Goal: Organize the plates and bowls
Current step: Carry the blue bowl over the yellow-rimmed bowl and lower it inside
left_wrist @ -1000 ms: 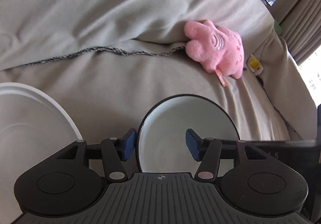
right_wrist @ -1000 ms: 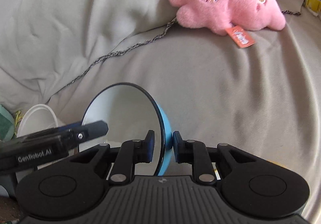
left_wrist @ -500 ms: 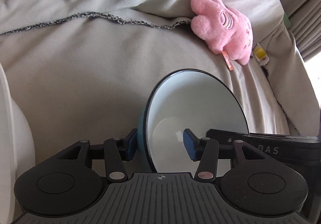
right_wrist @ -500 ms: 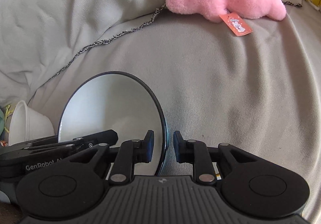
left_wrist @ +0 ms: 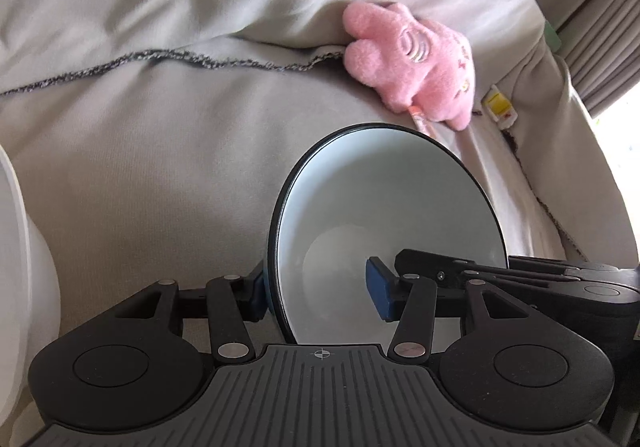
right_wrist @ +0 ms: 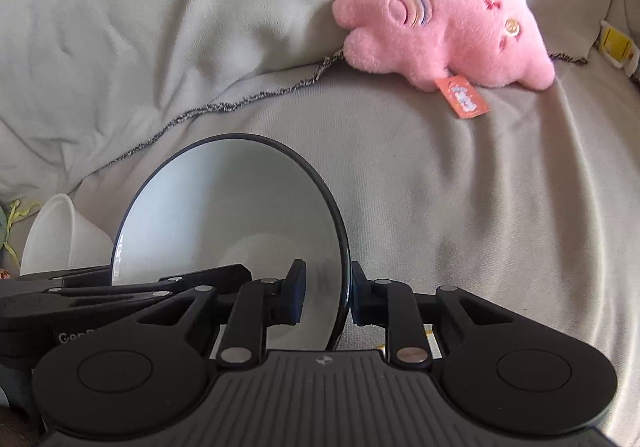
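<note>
Blue-backed enamel bowl [right_wrist: 228, 223] stands tipped on edge above a grey sofa blanket [right_wrist: 460, 207], pale hollow facing left. The right gripper [right_wrist: 326, 297] is clamped on its rim. The left gripper [left_wrist: 320, 293] straddles the opposite rim, fingers wide apart, not pressing. A white bowl [right_wrist: 60, 235] lies farther left.

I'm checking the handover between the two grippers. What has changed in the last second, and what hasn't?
The left gripper has moved in so its open jaws now straddle the blue bowl's rim, not yet clamped. The bowl has tipped more upright. The right gripper stays shut on the rim; the pink plush toy and white bowl lie where they were.
</note>
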Motion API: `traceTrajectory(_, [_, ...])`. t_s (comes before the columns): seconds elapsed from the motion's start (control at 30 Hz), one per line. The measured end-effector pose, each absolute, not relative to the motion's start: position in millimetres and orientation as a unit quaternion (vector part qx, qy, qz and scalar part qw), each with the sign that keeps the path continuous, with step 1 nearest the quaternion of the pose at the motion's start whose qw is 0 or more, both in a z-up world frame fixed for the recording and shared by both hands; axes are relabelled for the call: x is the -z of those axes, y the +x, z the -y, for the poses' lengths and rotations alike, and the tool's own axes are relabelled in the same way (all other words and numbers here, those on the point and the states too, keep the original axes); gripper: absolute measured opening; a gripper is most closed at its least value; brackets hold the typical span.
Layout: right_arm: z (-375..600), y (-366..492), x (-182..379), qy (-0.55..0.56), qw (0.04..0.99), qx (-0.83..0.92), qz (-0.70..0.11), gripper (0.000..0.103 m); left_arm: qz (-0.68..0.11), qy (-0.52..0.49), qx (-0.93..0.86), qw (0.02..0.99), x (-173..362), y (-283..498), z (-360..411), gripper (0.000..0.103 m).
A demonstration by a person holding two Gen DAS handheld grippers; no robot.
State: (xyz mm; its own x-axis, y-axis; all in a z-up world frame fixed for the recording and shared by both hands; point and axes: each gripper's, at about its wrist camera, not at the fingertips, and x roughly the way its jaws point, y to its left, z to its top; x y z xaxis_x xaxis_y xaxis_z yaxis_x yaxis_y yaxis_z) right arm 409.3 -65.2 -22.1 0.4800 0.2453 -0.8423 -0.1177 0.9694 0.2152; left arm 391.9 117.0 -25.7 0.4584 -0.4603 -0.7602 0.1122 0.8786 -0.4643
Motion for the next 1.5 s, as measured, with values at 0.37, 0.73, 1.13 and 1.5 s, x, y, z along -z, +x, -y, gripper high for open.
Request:
traceTrajectory(0.37, [126.7,323.8,-45.7,0.053,0.882,-0.085,-0.46,0.022,-0.431,-0.143,0.255,0.854,-58.1,319.1,-64.0,0.055])
traceTrajectory(0.73, [164.0,311.7,19.6,0.09,0.848,-0.062,-0.519,0.022,-0.547,-0.124,0.274,0.781,8.5,312.9,-13.8,0.055])
traceTrajectory(1.13, [175.0,331.5,49.0,0.135,0.827,-0.058,-0.542,0.02,-0.542,-0.109,0.258,0.792,19.5,327.8,-12.1,0.047])
traceTrajectory(1.5, [180.0,330.8,39.9,0.128,0.831,-0.057,-0.539,0.02,-0.551,-0.112,0.261,0.785,19.6,329.3,-18.9,0.034])
